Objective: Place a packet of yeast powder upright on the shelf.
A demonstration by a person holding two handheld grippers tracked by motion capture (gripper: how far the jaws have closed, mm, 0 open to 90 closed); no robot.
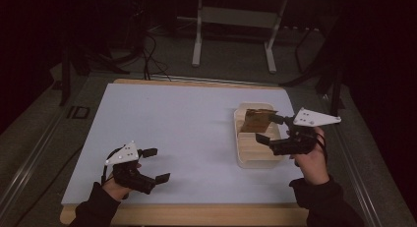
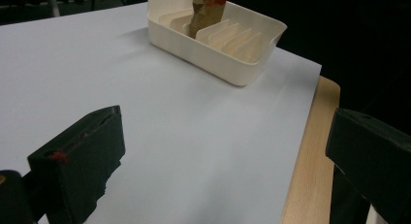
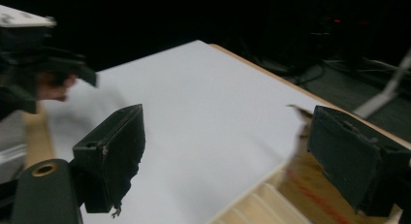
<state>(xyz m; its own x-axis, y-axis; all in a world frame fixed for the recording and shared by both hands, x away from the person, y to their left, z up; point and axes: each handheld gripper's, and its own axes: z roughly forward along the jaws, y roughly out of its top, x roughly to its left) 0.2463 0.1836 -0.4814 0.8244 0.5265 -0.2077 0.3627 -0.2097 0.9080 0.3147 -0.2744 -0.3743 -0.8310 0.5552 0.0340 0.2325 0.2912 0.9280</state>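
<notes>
A cream slotted tray (image 1: 238, 149) sits on the right side of the white table top (image 1: 172, 124). A brown sheet-like piece (image 1: 256, 120) stands in its far slots; it carries a red mark (image 2: 206, 13). My right gripper (image 1: 269, 128) hovers over the tray with its jaws wide open and nothing between the pads. In the right gripper view, the brown piece (image 3: 303, 183) lies just beside the right-hand jaw and the tray's ribs (image 3: 254, 207) lie below. My left gripper (image 1: 157, 164) rests open near the front left, pointing toward the tray (image 2: 208, 64).
A wooden table border (image 1: 196, 214) runs along the front edge and shows at the right (image 2: 310, 151). Desk legs (image 1: 197, 45) and cables lie on the dark floor beyond the table. The other hand and its gripper (image 3: 43, 64) appear far off in the right gripper view.
</notes>
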